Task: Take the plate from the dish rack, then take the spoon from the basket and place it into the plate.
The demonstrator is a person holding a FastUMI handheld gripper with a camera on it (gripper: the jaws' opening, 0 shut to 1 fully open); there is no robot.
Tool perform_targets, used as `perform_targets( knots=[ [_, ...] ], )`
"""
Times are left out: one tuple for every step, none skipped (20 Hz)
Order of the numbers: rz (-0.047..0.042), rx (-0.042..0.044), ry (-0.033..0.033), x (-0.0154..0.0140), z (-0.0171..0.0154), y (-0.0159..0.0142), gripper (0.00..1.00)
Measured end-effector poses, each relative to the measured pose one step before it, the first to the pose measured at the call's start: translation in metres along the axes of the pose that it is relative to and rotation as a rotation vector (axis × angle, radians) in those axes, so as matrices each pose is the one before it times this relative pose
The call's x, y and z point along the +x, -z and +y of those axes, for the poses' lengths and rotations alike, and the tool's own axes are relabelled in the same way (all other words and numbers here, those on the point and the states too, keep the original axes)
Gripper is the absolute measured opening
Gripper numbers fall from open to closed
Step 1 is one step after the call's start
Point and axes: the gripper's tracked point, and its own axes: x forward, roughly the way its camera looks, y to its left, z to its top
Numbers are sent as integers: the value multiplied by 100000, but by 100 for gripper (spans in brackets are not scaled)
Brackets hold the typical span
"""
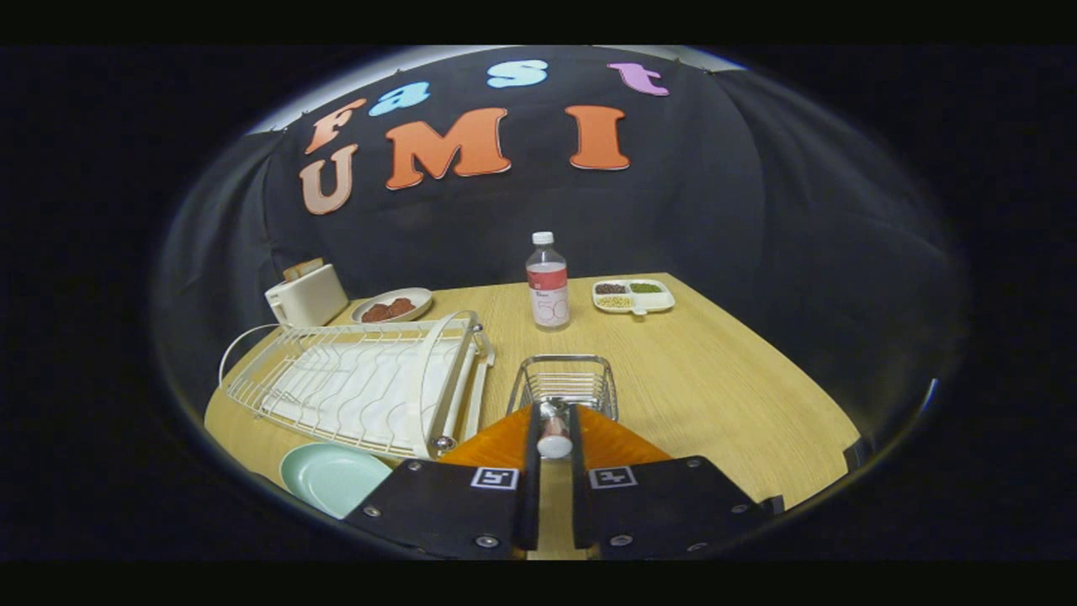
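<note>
My gripper (554,425) is shut on the spoon (554,438); its metal handle with a pale end stands between the two orange fingers (492,442). Just beyond the fingertips sits the small wire basket (565,377) on the wooden table. The pale green plate (330,477) lies flat on the table to the left of the fingers, in front of the white dish rack (362,383). The rack has no dishes in it.
A clear bottle with a red label (548,282) stands beyond the basket. A white divided tray of beans (633,296) lies to its right. A toaster (305,295) and a plate of brown food (392,306) sit behind the rack.
</note>
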Motion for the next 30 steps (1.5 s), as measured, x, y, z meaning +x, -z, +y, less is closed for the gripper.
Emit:
perform_targets(
  knots=[
    [822, -95, -897, -176, 205, -111, 16],
    [-89, -353, -78, -319, 47, -417, 15],
    [-196, -118, 29, -150, 71, -592, 15],
    [-989, -286, -58, -247, 73, -706, 14],
    [-606, -730, 345, -81, -121, -571, 14],
    [-266, -633, 278, -384, 8, -485, 13],
    [-315, -703, 417, -415, -20, -490, 13],
    [-645, -617, 443, -476, -130, -632, 13],
    [-1193, -514, -252, -469, -19, -844, 13],
    [-1197, -162, -141, -482, 87, -874, 13],
    [-1063, 177, -769, -432, 84, -697, 13],
    [-1112, 956, -1019, -419, 256, -683, 13],
    [-227, 1385, -387, -425, 51, -500, 13],
    [135, 946, 127, -518, 12, -294, 13],
    [-417, 408, 361, -317, -137, -321, 13],
    [-877, -31, 63, -544, 38, -449, 13],
    [-621, -102, -416, -403, 140, -489, 13],
    [-451, 76, -747, -528, 189, -397, 13],
    [-23, 31, -1155, -222, 100, -200, 13],
    [240, -53, -1416, -587, 375, -179, 13],
    [267, 180, -1724, -529, 428, -86, 13],
    [132, 634, -2074, -485, 620, -145, 13],
    [626, 1041, -2167, -390, 631, 59, 13],
    [631, 711, -1965, -289, 626, 191, 13],
    [828, 249, -1466, -329, 495, 298, 13],
    [1038, -210, -1947, -332, 649, 404, 13],
    [808, -367, -1841, -150, 671, 276, 13],
    [706, -112, -2917, -241, 878, 358, 13],
    [1133, 759, -3479, -106, 1206, 466, 13],
    [955, 1244, -3453, 1, 1067, 503, 13]
  ],
)
